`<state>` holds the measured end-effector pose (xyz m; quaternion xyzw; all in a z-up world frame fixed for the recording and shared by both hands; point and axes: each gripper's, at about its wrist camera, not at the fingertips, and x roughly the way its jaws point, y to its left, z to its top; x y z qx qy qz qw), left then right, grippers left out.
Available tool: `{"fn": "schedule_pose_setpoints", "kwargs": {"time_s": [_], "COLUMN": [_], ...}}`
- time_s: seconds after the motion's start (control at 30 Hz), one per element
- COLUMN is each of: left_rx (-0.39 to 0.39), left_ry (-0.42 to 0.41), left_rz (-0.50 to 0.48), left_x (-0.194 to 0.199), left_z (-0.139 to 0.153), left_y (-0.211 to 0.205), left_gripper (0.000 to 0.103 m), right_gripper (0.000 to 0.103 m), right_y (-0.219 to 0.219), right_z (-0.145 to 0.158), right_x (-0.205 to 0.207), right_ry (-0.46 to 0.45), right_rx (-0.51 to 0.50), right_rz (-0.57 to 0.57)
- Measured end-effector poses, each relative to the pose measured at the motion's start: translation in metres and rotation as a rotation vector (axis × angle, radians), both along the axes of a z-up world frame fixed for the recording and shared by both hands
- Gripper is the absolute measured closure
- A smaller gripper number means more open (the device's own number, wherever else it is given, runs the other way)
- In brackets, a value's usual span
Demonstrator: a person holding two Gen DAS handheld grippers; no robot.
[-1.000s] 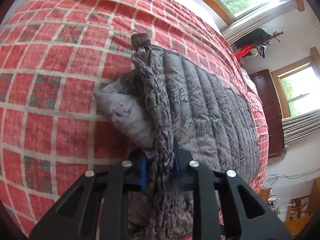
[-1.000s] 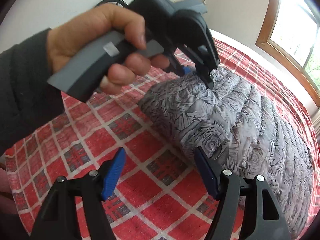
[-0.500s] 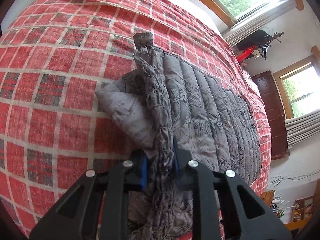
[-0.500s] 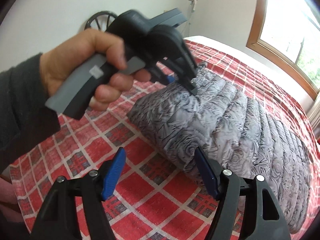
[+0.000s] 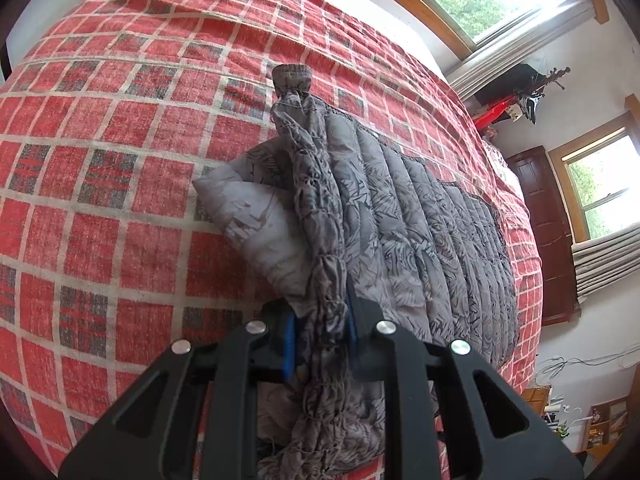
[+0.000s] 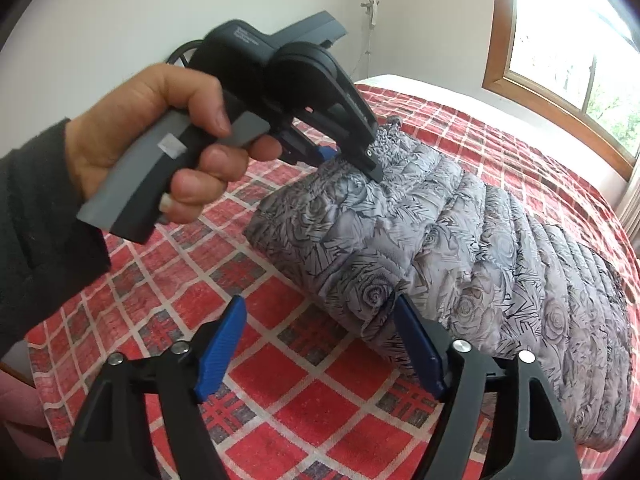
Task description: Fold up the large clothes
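On the left of the right wrist view, a hand [image 6: 160, 140] in a dark sleeve [image 6: 36, 240] grips the handle of the left gripper [image 6: 352, 156], whose fingers are pinched shut on a gathered edge of the quilted grey jacket [image 6: 460, 248]. The left wrist view confirms it: the blue pads [image 5: 289, 340] of that left gripper [image 5: 318, 338] press a bunched seam of the jacket [image 5: 420, 240] between them, and the cloth runs away from them to a ribbed cuff [image 5: 291, 78] at the far end.

The jacket lies on a bed covered by a red checked blanket [image 6: 280, 380], already doubled into a long band that stretches toward the right and the window [image 6: 580, 60].

Nearer the camera, the right gripper [image 6: 324, 348] stands open, and its fingers have just been spreading wider. Its right blue pad [image 6: 416, 344] sits just beside the near rounded corner of the jacket, perhaps brushing it; the left pad [image 6: 220, 348] is over bare blanket. Nothing is clamped between them.

The step in hand looks like getting a second hold so the near end can be folded over. For that, the right gripper likely needs to shift right so the corner sits between its fingers, close on all the layers, and then lift together with the left gripper to carry this end toward the far end.
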<state>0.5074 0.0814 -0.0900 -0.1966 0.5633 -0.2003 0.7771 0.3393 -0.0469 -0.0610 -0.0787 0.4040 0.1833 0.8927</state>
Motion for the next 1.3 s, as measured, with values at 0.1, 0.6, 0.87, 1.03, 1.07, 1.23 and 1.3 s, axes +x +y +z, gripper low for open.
{"fn": "schedule_pose_setpoints", "kwargs": {"time_s": [0.1, 0.6, 0.87, 1.03, 1.07, 1.23, 1.3], "left_rx": [0.005, 0.030, 0.030, 0.006, 0.008, -0.023, -0.053], "left_ry": [-0.002, -0.007, -0.005, -0.009, -0.010, -0.029, -0.053], "left_rz": [0.001, 0.005, 0.014, 0.024, 0.024, 0.023, 0.031], "left_x": [-0.001, -0.003, -0.001, -0.003, -0.004, -0.009, -0.013], "left_z": [0.003, 0.006, 0.004, 0.003, 0.003, 0.010, 0.014], "left_y": [0.000, -0.005, -0.005, -0.002, -0.002, 0.001, 0.002], "left_gripper": [0.085, 0.086, 0.085, 0.085, 0.085, 0.085, 0.085], "right_gripper": [0.023, 0.019, 0.018, 0.013, 0.013, 0.013, 0.011], "right_y": [-0.004, -0.015, -0.020, -0.020, -0.020, -0.019, -0.018], "right_z": [-0.003, -0.004, 0.000, 0.000, 0.000, -0.001, -0.002], "right_x": [0.001, -0.002, -0.005, -0.004, -0.004, -0.001, -0.001], "right_ry": [0.002, 0.006, -0.001, -0.008, -0.007, -0.007, -0.020], "right_rx": [0.018, 0.028, 0.020, 0.014, 0.016, 0.036, 0.057], "right_rz": [-0.009, -0.027, -0.042, -0.050, -0.049, -0.051, -0.047]}}
